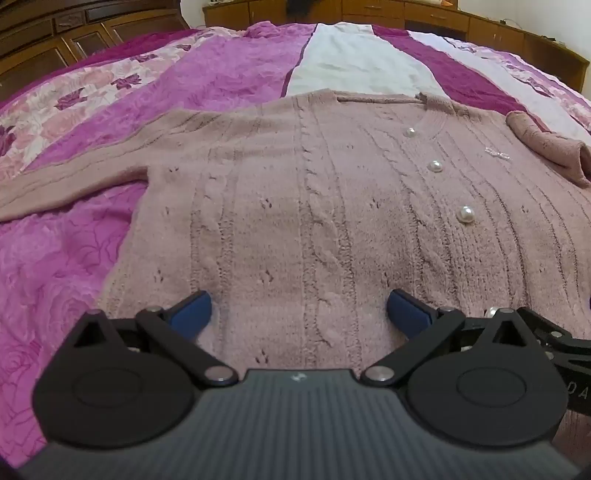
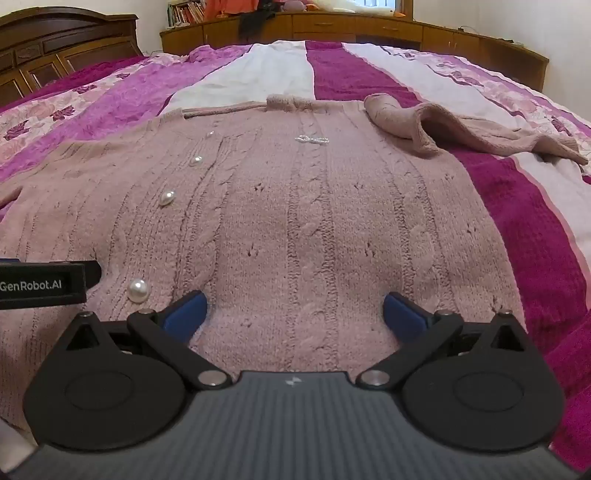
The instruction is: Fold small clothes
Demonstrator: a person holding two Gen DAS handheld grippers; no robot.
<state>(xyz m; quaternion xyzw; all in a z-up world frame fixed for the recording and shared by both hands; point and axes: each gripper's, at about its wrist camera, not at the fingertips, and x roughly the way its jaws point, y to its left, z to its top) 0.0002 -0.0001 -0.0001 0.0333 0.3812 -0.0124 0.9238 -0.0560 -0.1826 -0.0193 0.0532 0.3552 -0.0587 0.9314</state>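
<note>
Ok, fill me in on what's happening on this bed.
A person holds a gripper in each hand over a pink knit cardigan spread flat on a purple and white bedspread. The left gripper and right gripper both hover open near the hem, gripping nothing. One sleeve lies stretched out sideways, the other sleeve is crumpled near the collar. No fold shows yet.

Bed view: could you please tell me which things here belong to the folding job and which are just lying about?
Job:
- dusty-pink cable-knit cardigan with pearl buttons
- left gripper
- right gripper

Lying about:
- magenta, white and floral striped bedspread
- brown wooden headboard
- brown wooden cabinets
</note>
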